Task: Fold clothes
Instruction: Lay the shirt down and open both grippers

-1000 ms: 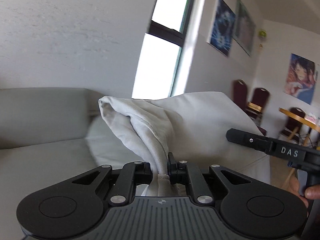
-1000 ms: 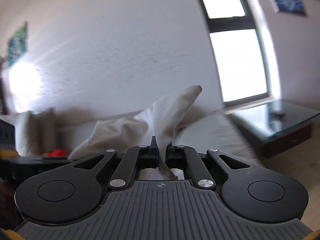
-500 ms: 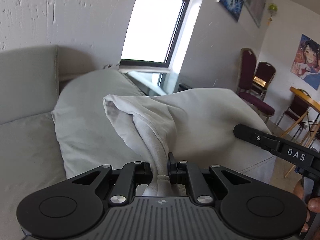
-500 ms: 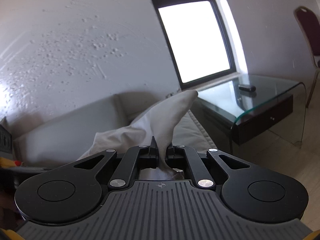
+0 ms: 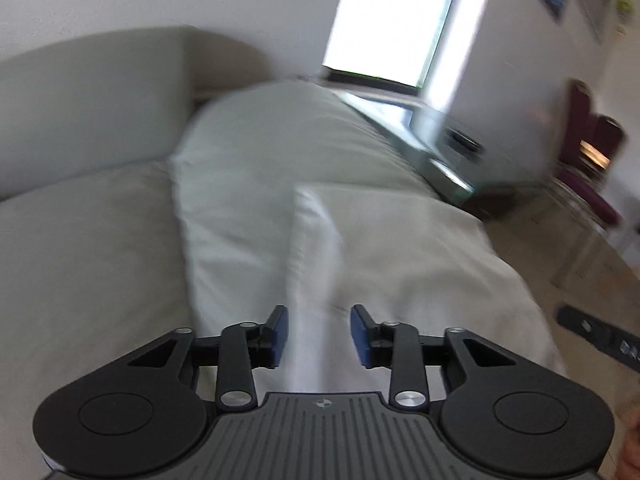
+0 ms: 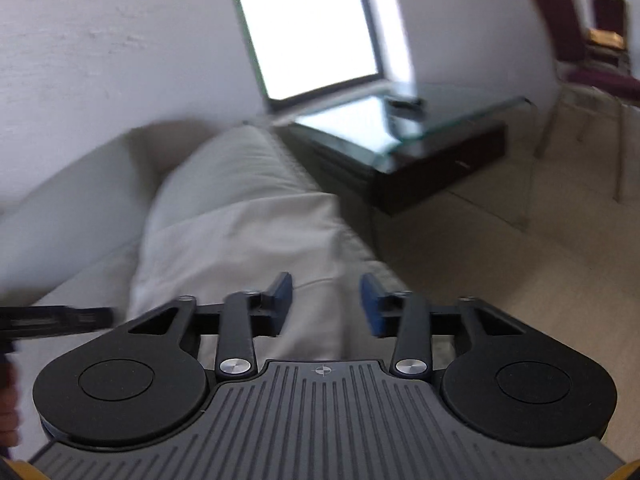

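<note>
A grey sofa [image 5: 88, 216] stands against a white wall [image 6: 100, 40] — a bright window [image 6: 312, 24] beside it. Glass table [image 6: 424, 120] and 2 maroon chairs [image 6: 580, 52] on pale floor [image 6: 520, 272].

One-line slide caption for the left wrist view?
Left gripper, jaws open, above a pale garment draped over the sofa arm.

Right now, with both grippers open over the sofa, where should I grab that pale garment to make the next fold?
Probably the raised fold ridge of the pale garment, running straight ahead between the left gripper fingers. Come from above, jaws straddling the ridge: it stands proud of the cloth on the sofa, so it pinches easily. The right gripper hangs open over the near edge.
</note>
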Tool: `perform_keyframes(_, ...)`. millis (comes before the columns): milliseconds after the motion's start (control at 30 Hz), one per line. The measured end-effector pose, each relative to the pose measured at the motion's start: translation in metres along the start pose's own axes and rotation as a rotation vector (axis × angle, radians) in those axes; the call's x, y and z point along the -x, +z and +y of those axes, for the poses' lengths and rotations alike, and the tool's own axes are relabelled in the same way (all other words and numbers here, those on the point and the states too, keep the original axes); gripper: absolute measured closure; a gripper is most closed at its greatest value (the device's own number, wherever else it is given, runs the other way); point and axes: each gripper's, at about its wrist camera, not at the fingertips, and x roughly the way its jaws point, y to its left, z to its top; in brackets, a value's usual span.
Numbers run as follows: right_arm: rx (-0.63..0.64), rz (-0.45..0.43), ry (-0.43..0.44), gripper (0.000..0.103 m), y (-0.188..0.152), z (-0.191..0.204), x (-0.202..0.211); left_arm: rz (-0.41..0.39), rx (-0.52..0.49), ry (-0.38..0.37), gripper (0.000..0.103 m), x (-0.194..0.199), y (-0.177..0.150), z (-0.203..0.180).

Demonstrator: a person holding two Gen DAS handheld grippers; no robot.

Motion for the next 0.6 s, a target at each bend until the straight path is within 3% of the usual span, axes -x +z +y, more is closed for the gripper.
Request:
perform_keyframes(67,0.114,0.039,0.039,0.083,-0.003,0.016,0.002,0.026,-0.100,-0.061,0.079,-0.002,-0.009,-0.020)
perform_keyframes(167,0.242,0.167,-0.025,0.086,-0.018,0.025,-0.005,0.116,-0.274,-0.031,0.079,-0.020,-0.025,-0.048)
perform_keyframes(233,0.238,0.228,-0.056,0.092,-0.027,0.020,-0.004,0.217,-0.303,0.024,0.079,-0.037,-0.037,-0.054)
perform_keyframes(367,0.173,0.281,-0.084,0.094,-0.028,0.011,0.011,0.229,-0.270,0.076,0.078,-0.033,-0.042,-0.052)
perform_keyframes(433,0.131,0.273,-0.070,0.077,-0.017,0.014,0.027,0.240,-0.258,0.119,0.078,-0.020,-0.040,-0.052)
perform_keyframes(467,0.111,0.269,-0.063,0.074,-0.012,0.016,0.035,0.235,-0.253,0.136,0.076,-0.011,-0.039,-0.053)
perform_keyframes(500,0.090,0.265,-0.056,0.063,-0.006,0.018,0.043,0.229,-0.248,0.150,0.074,0.000,-0.036,-0.056)
perform_keyframes(533,0.069,0.262,-0.048,0.054,-0.001,0.019,0.051,0.216,-0.240,0.151,0.064,0.011,-0.034,-0.058)
perform_keyframes(600,0.034,0.253,-0.032,0.047,0.010,0.023,0.067,0.190,-0.224,0.152,0.048,0.034,-0.028,-0.062)
